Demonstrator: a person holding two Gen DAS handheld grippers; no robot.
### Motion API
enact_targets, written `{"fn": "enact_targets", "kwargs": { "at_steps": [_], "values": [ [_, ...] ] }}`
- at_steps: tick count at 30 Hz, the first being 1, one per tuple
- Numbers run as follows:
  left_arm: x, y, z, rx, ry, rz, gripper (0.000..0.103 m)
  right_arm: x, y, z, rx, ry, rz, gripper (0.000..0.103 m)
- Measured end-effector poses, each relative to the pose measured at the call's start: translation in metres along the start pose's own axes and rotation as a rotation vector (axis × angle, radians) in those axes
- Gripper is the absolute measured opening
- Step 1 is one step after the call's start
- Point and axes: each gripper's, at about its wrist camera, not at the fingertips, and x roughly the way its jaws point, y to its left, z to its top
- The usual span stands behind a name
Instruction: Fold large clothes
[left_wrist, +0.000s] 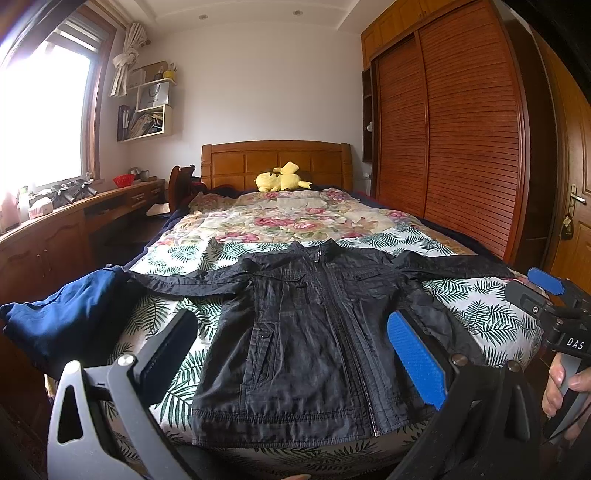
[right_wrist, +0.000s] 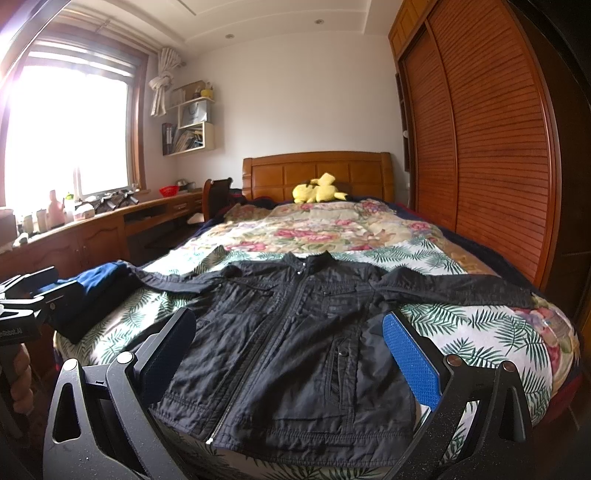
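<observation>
A black jacket (left_wrist: 314, 332) lies mid-frame on a white bedsheet (left_wrist: 480, 314) printed with green palm leaves, a pink-rose floral quilt (left_wrist: 288, 214) and yellow plush toy (left_wrist: 280, 179) above it, navy cloth (left_wrist: 66, 317) at left, blue-padded fingers (left_wrist: 415, 360) below.

jacket (left_wrist: 314, 332) flat on bed (left_wrist: 480, 317), near end, collar toward headboard (left_wrist: 275, 162), sleeves out left and right | folded garment (left_wrist: 62, 317) just left of left sleeve, at bed edge | plush toy (left_wrist: 280, 179) before headboard | desk (left_wrist: 74, 221) left of bed | wardrobe (left_wrist: 450, 129) right
</observation>
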Motion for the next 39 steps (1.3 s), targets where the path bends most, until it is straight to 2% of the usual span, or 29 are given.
{"fn": "enact_targets", "kwargs": {
  "at_steps": [22, 31, 39],
  "values": [
    [0.0, -0.001, 0.001, 0.002, -0.005, 0.005, 0.103, 0.0, 0.001, -0.001, 0.003, -0.005, 0.001, 0.103],
    [0.017, 0.007, -0.004, -0.005, 0.026, 0.023, 0.103, 0.003, 0.003, 0.0, -0.007, 0.009, 0.011, 0.103],
    [0.041, 0.024, -0.011, -0.011, 0.062, 0.061, 0.103, 0.04, 0.006, -0.005, -0.031, 0.059, 0.052, 0.103]
  ]
}}
